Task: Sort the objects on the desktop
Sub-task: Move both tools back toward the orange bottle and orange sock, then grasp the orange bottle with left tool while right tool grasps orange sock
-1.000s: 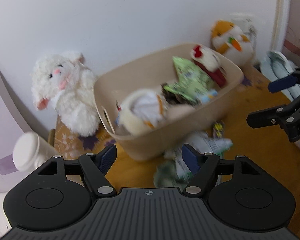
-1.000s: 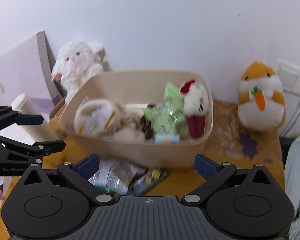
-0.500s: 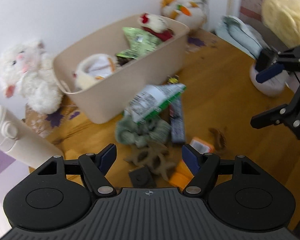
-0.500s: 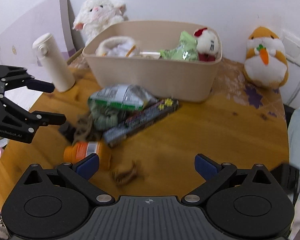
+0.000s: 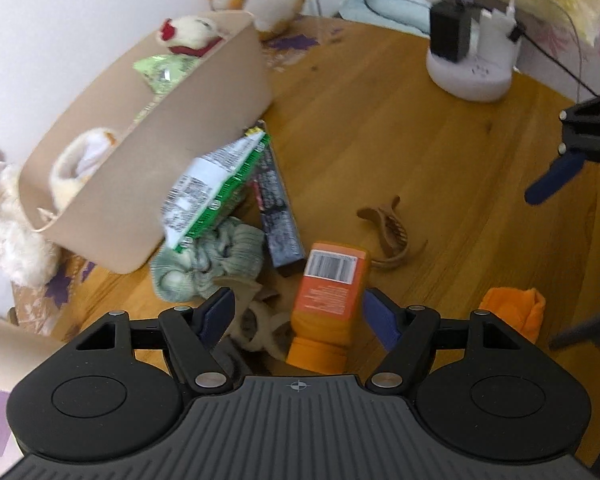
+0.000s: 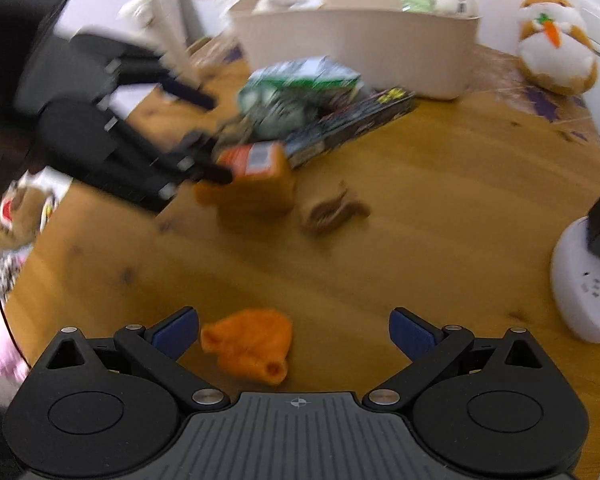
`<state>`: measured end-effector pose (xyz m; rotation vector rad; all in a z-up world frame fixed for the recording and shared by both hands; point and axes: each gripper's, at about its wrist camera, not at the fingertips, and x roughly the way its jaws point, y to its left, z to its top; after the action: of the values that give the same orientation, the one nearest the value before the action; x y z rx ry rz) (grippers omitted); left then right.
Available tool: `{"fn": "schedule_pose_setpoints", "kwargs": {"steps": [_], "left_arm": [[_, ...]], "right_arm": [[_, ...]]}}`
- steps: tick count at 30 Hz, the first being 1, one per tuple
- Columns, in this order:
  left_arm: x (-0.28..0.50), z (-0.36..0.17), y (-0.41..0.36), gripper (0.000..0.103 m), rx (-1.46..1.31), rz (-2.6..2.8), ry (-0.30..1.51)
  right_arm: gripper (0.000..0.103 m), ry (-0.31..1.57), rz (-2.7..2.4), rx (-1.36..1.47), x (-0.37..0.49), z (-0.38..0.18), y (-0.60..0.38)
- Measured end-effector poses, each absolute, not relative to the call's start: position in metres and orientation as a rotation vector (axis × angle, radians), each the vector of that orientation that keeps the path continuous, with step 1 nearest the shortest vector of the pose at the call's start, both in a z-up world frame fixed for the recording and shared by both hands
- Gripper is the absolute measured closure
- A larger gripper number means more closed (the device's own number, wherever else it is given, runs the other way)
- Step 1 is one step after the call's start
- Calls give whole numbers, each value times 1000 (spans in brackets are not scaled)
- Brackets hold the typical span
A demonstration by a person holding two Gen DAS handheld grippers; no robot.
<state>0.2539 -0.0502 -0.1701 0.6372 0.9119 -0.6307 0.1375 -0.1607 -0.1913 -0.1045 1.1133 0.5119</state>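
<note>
Hovered with left claw [image 5: 296,312] spread around the orange bottle [image 5: 327,292], right claw [image 6: 294,332] spread above an orange cloth [image 6: 250,342] on the worktop [image 6: 420,220].

- The bottle [image 5: 327,305] is orange, with a white barcode label.
- The basket [image 5: 148,168] is beige.
- The snack bag [image 5: 214,190] is green and white.
- The long box [image 5: 278,216] is black.
- The hair clip [image 5: 386,226] is brown.
- The surface [image 5: 420,136] is honey-brown wood.
- The cloth [image 6: 250,342] is orange.
</note>
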Motion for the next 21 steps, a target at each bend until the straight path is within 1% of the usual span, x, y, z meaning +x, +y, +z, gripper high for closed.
{"fn": "schedule_pose_setpoints", "kwargs": {"steps": [4, 7, 12, 16, 18, 19, 20, 21], "left_arm": [[257, -181, -57, 30, 644, -644, 939], [260, -187, -59, 30, 626, -635, 956], [261, -194, -63, 36, 619, -653, 983], [262, -200, -66, 37, 601, -661, 998], [261, -201, -67, 41, 580, -664, 1004], [261, -202, -67, 44, 572, -666, 1007], [261, -203, -67, 53, 566, -671, 1011], [261, -205, -66, 63, 564, -671, 1018]], "right_arm": [[1, 1121, 545, -178, 125, -206, -146], [7, 1126, 534, -199, 119, -215, -139], [14, 1130, 511, -181, 119, -222, -135], [18, 1114, 504, -181, 119, -224, -135], [21, 1102, 507, -188, 120, -225, -137], [24, 1097, 506, -193, 120, -225, -137], [27, 1091, 505, -199, 120, -225, -138], [34, 1087, 507, -202, 120, -225, -138]]}}
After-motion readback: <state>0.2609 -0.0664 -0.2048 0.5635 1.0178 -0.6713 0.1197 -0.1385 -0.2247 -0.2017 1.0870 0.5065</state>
